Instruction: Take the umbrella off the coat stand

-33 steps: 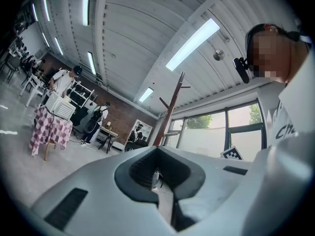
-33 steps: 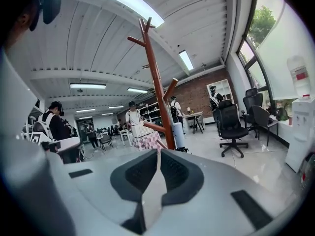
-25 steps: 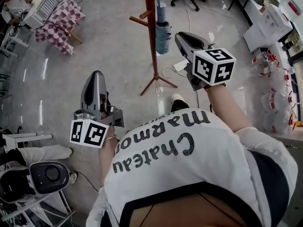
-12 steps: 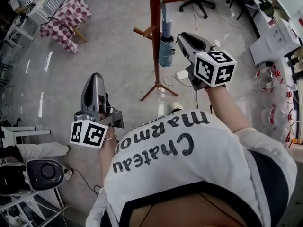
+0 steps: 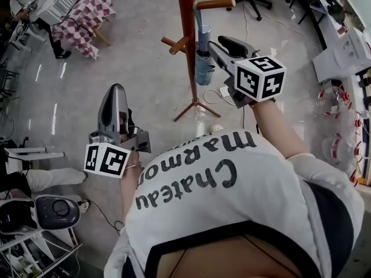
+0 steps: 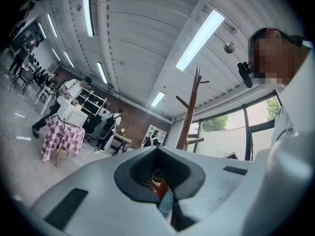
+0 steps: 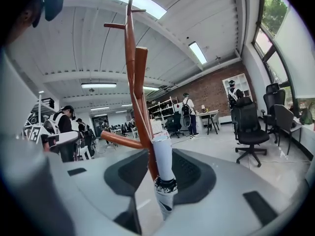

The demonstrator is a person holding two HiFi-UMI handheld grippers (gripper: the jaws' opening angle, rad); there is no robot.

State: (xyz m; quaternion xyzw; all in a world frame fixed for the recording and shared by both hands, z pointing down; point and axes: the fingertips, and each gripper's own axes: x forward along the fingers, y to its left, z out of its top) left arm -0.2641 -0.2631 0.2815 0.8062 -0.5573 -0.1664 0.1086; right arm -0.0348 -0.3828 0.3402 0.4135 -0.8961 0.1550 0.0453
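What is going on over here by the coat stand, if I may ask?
A person reaches the right gripper toward the folded umbrella hanging on the wooden coat stand. Its jaws have just been opening, with the umbrella lined up between them but not gripped. The left gripper, shut and empty, is held away from the stand.

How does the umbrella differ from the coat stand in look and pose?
The coat stand is reddish-brown wood; the umbrella is folded bluish fabric. The coat stand rests on splayed feet; the umbrella hangs beside its pole, off the floor. The coat stand is far taller than the umbrella. Both are upright.
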